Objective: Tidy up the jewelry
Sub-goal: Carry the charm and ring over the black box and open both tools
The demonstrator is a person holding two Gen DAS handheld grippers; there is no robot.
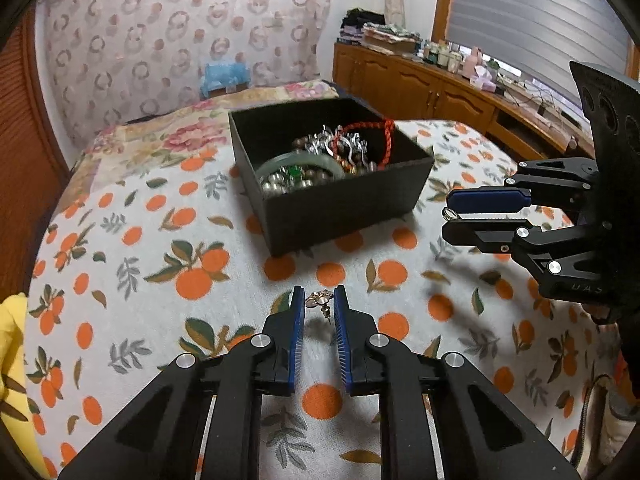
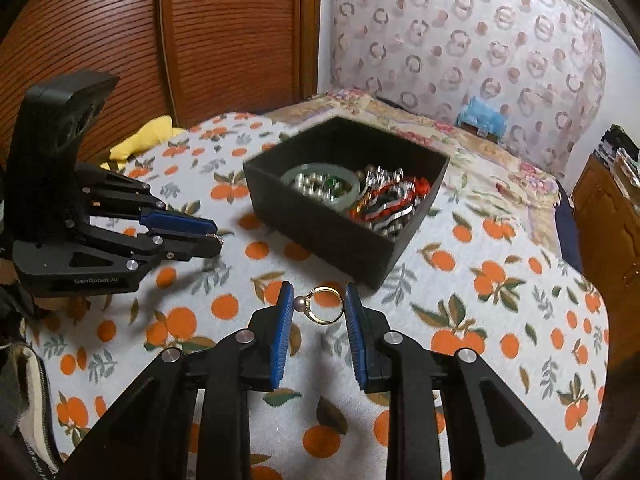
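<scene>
Carrying 2 pieces toward black box (image 1: 344, 204) on orange-print cloth (image 1: 192, 280): left gripper (image 1: 319, 300) pinches small earring (image 1: 319, 301), right gripper (image 2: 319, 300) clamps gold ring (image 2: 326, 305); both raised, likely for drop-in.

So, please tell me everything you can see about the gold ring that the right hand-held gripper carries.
The gold ring is a thin, shiny yellow-metal band with one small pale, pearl-like bead set on its left side. It is held between the blue pads of the right hand-held gripper, bead against the left pad, band against the right pad. It hangs above the orange-print cloth, short of the black box.
</scene>
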